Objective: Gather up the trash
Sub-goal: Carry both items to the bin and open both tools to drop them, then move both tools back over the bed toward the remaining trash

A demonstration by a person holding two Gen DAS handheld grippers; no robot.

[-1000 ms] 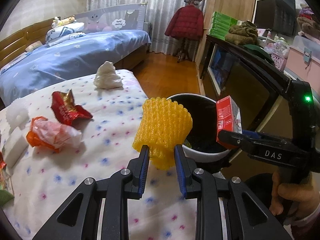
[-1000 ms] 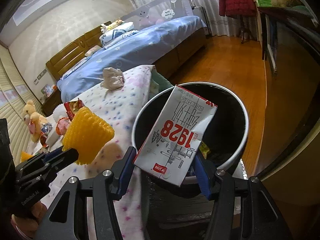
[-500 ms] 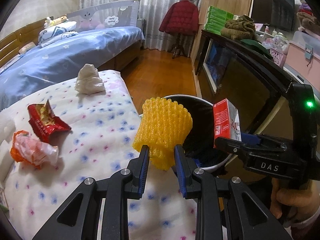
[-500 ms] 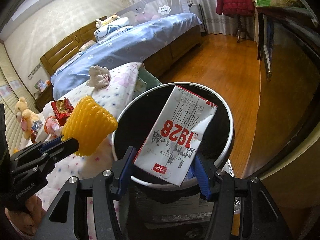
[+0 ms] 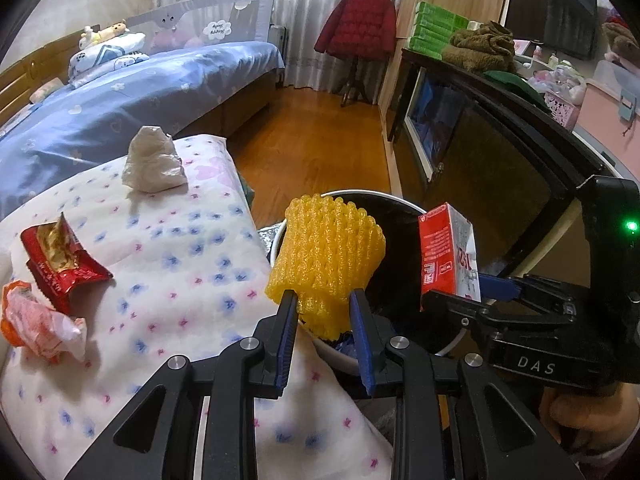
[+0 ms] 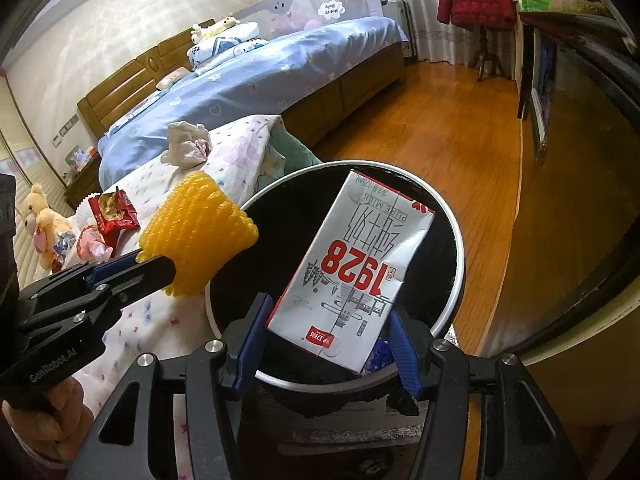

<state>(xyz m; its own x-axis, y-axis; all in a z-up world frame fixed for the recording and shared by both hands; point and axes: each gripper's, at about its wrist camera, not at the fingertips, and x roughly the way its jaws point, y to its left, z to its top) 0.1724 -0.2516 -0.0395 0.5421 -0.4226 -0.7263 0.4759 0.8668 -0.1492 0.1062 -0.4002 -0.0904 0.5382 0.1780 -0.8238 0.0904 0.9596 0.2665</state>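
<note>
Both loads are at the bin, so this looks like the drop-off step. Left of centre in the right wrist view, the left gripper is clamped on the yellow foam net, which hangs over the bin's left rim. At centre, the right gripper is squeezing the milk carton by its lower end, carton tilted right above the dark opening. Next call, I'd say: spread each pair of jaws and let both fall in, nudging the net further inward first. More trash waits at the left on the spotted bedding: a red wrapper, an orange-and-white wrapper, a crumpled paper wad.
</note>
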